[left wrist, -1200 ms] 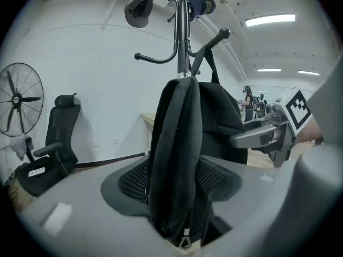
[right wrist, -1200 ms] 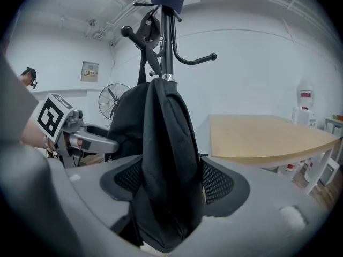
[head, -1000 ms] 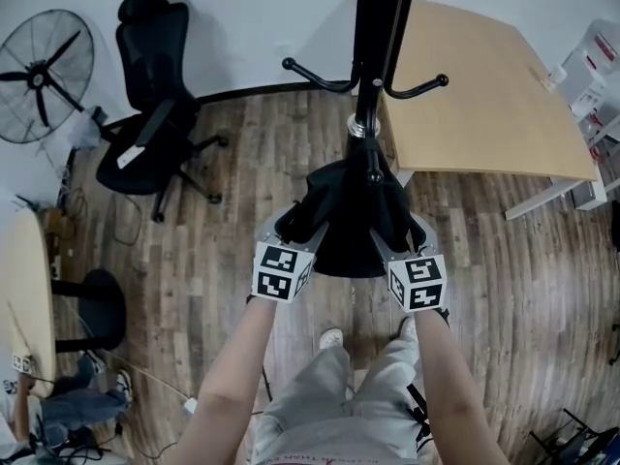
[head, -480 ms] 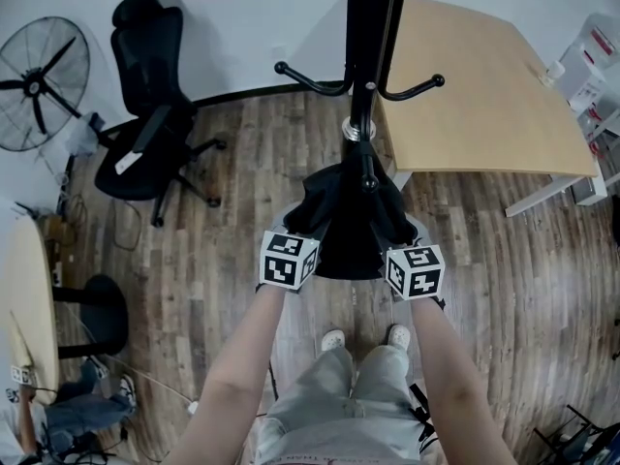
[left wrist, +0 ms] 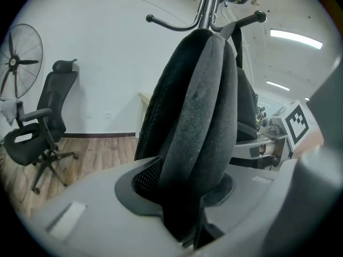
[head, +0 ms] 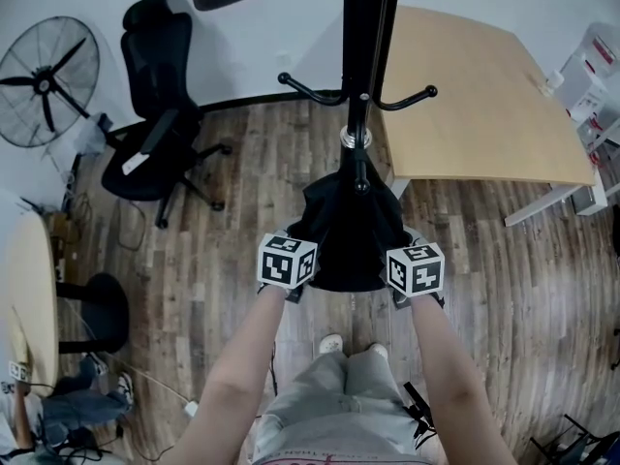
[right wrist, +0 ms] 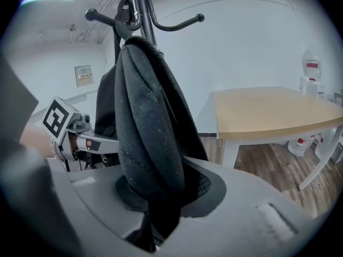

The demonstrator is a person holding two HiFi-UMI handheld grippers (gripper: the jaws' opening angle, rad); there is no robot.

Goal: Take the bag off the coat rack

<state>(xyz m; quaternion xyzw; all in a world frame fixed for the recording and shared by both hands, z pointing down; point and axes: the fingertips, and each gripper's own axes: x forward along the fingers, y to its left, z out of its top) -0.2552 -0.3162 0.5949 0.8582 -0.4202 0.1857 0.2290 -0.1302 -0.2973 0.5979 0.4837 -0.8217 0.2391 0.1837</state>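
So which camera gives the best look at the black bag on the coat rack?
The head view: it shows the whole bag hanging from the coat rack, seen from above. The left gripper view and right gripper view each show only one padded edge of it, very close.

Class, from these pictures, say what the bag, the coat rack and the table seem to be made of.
Bag: soft black fabric, matte, slightly fuzzy and padded.
Coat rack: probably metal, glossy black paint with highlights.
Table: pale wood-look top, perhaps laminate, smooth.
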